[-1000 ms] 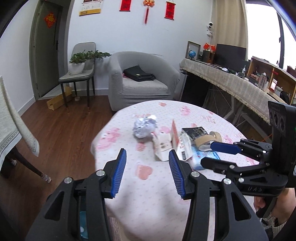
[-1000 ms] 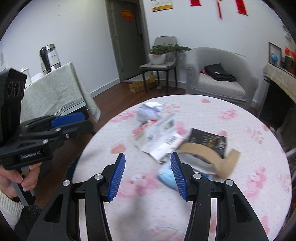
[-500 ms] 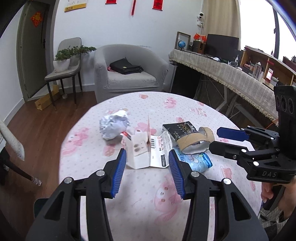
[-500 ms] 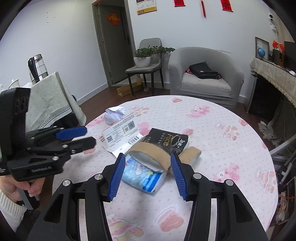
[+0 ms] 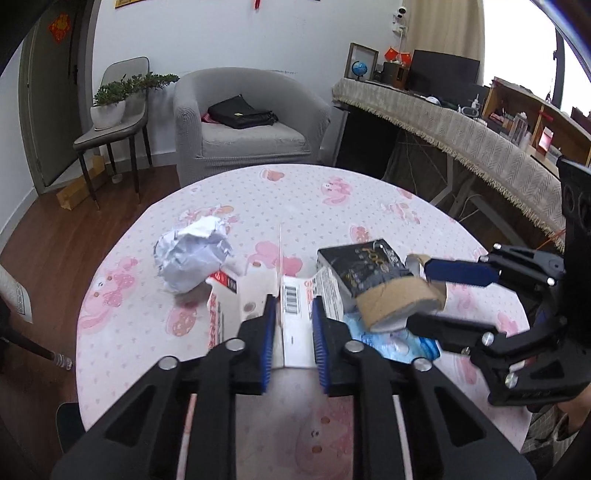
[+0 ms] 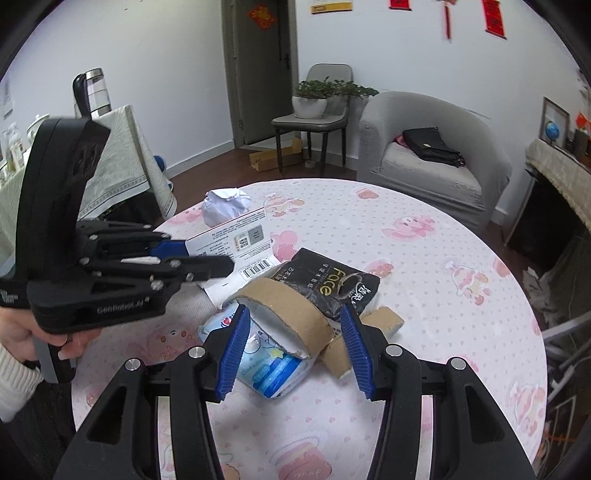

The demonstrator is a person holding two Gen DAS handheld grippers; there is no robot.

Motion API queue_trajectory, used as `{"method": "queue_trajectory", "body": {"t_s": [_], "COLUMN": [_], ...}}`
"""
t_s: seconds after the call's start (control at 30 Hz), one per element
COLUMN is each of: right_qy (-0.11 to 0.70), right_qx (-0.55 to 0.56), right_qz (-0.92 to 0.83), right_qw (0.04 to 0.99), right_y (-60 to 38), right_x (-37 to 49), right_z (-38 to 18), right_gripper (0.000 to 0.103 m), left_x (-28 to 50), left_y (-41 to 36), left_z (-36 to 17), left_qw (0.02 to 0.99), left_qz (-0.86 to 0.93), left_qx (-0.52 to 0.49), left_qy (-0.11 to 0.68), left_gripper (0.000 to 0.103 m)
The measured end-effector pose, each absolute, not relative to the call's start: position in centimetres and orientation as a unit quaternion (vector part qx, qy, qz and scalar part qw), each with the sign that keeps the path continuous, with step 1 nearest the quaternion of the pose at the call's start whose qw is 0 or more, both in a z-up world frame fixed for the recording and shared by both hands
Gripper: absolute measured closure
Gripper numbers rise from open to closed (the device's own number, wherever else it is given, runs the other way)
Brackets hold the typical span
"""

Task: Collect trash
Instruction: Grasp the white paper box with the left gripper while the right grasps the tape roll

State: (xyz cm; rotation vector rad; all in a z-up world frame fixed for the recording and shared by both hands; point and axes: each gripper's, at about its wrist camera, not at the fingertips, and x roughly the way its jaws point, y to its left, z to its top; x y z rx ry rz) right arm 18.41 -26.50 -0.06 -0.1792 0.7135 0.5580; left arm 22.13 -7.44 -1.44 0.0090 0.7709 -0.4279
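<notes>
Walls: plain white painted walls (image 6: 177,74), red paper hangings (image 6: 495,18) high up.
Door: dark grey-green door (image 6: 258,70), shut, red paper ornament on it.
Floor: brown wooden plank floor (image 5: 55,236); flat cardboard box (image 6: 273,157) lying by the door.
Seating: grey upholstered tub armchair (image 5: 243,122) with a black bag (image 5: 240,116) on its seat; beside it a grey chair on dark legs (image 5: 110,129) carrying a white pot of green plants (image 5: 109,110).
Side counter: long counter draped in beige fringed cloth (image 5: 461,133), bearing a dark monitor (image 5: 443,77), a small blue globe (image 5: 357,68) and a picture frame.
Tabletop: round, covered in white cloth with pink prints (image 6: 424,236).
Light: bright daylight from a window (image 5: 517,48) at the right.
</notes>
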Motion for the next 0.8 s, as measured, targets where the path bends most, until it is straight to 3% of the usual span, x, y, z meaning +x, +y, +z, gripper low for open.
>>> {"method": "queue_trajectory", "body": {"t_s": [0.17,0.3,0.5,0.57,0.63,0.8], "right_qy": [0.349,0.353,0.359,0.357,0.355,0.355], "right_qx": [-0.103,-0.096,-0.099,-0.096,-0.088,-0.072], "right_qz": [0.271,0.274,0.28,0.28,0.28,0.271], "right_qw": [0.891,0.889,0.885,0.886,0.888,0.892], "right_y": [-25.9,-25.9,-25.4,-25.4,-25.7,-25.9], "right_x": [18.8,19.2,18.9,18.7,18.4,18.0], "right_z": [-0.4,-0.7,-0.7,-0.5,-0.1,0.2], "right_gripper": [0.051,0.052,0.078,0.08,0.088,0.088], "left_x": [22.7,22.7,21.8,21.5,21.2,20.4], "left_y": [-7.1,-6.7,-6.6,-6.5,-6.4,-6.0], "left_z": [-1.7,-1.7,-1.5,-1.6,-1.5,-1.2], "left_qw": [0.903,0.902,0.902,0.902,0.902,0.9], "left_qz": [-0.204,-0.206,-0.21,-0.21,-0.211,-0.218], "left_qx": [-0.005,-0.007,0.009,0.01,0.009,0.0], "left_qy": [0.379,0.38,0.377,0.378,0.377,0.376], "left_gripper": [0.099,0.101,0.102,0.102,0.102,0.102]}}
